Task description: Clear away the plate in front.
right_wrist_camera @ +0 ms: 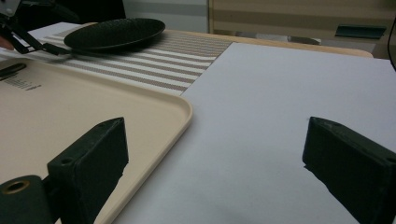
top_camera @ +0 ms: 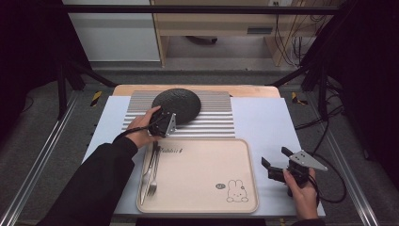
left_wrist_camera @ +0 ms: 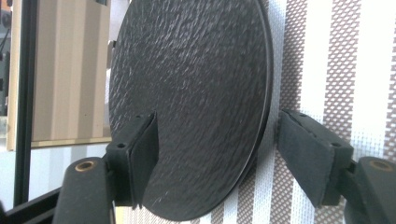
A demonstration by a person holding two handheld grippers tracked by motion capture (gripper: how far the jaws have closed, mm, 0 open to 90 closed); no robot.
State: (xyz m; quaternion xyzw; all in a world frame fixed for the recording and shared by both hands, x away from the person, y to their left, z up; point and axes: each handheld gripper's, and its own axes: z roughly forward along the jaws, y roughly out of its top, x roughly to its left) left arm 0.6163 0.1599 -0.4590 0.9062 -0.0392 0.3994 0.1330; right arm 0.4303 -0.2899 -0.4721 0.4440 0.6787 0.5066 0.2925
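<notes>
A black textured plate [top_camera: 181, 101] lies on a striped placemat [top_camera: 216, 120] at the back of the table. My left gripper [top_camera: 170, 118] is at the plate's near-left rim. In the left gripper view the plate [left_wrist_camera: 191, 79] stands between the jaws of this gripper [left_wrist_camera: 217, 121]: one pad lies over its face, and the other stands off the rim with a gap, so the gripper is open. My right gripper [top_camera: 276, 157] hovers open over the white sheet [top_camera: 263, 122], right of the beige tray [top_camera: 202, 169]. Nothing is between the jaws of this gripper [right_wrist_camera: 217, 128].
A fork [top_camera: 152, 181] and a knife [top_camera: 145, 174] lie along the tray's left side. A rabbit print [top_camera: 236, 192] marks its near-right corner. Beyond the table are a wooden shelf unit [top_camera: 211, 23], cables and dark frame posts.
</notes>
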